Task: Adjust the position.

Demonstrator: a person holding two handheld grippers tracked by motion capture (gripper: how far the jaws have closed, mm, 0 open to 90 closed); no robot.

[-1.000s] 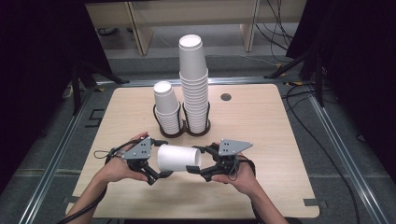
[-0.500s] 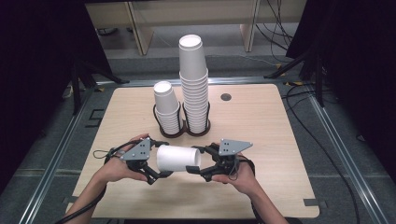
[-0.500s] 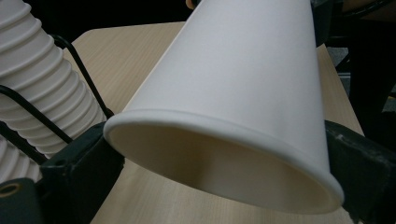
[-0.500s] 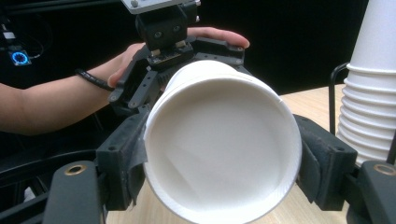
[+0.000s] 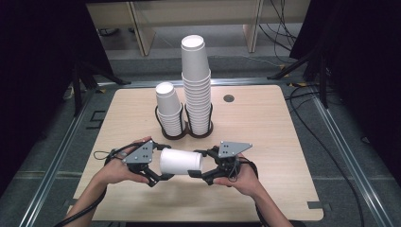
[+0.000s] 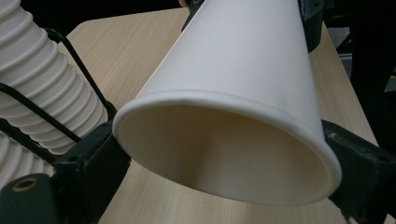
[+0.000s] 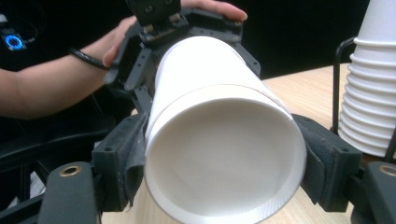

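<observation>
Here I am with the paper cup [image 5: 181,161] lying on its side in the air, low over the near part of the bench [image 5: 265,123], strung between my two tools. My left gripper [image 5: 160,165] has the mouth end. Its jaws have just been closing, and in the left gripper view they sit against the rim on either side, pinching it. My right gripper [image 5: 201,166] has the base end, its jaws pressed on the wall at both sides of the recessed bottom.

This thing weighs next to nothing, I'd say, so lifting is no worry. Crushing is. The wall is thin paper and will buckle under a hard squeeze. The rolled rim and the bottom ring are the stiff spots, so those are where I want to hold. The surface looks smooth and tapered, so a light grip could slide toward the narrow end. A faint line circles the wall near my right jaws; whether that is a second cup nested inside I cannot tell.
</observation>
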